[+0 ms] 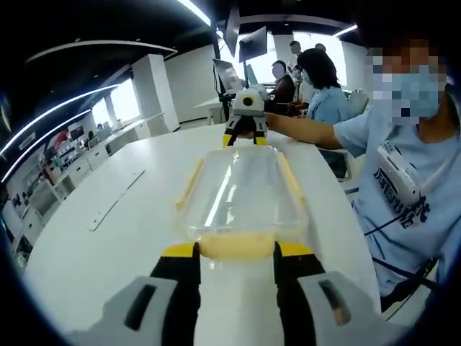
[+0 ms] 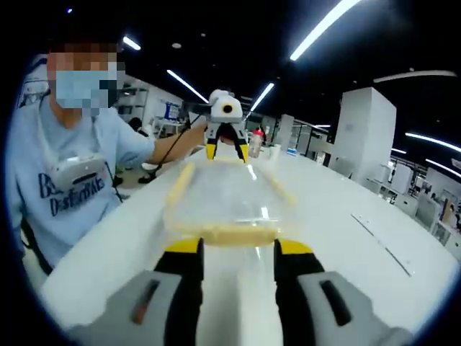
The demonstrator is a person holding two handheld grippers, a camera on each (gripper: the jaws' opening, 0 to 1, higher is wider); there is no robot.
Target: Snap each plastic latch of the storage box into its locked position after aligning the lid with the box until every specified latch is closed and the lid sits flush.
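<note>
The storage box [image 1: 241, 191] is clear with pale yellow latches [image 1: 238, 247]; just beside them, both grippers' jaws are black, yellow-tipped, on a white table [image 1: 108, 245].

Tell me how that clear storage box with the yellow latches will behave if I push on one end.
The storage box looks empty and thin-walled, so probably light. It sits on a smooth white table, so it would likely slide rather than tip, being low and wide. The left gripper and right gripper at opposite ends should brace it.

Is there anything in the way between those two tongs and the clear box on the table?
Nothing visible. The left tongs sit right at the yellow end latch of the storage box; the right tongs sit at the opposite end's latch.
</note>
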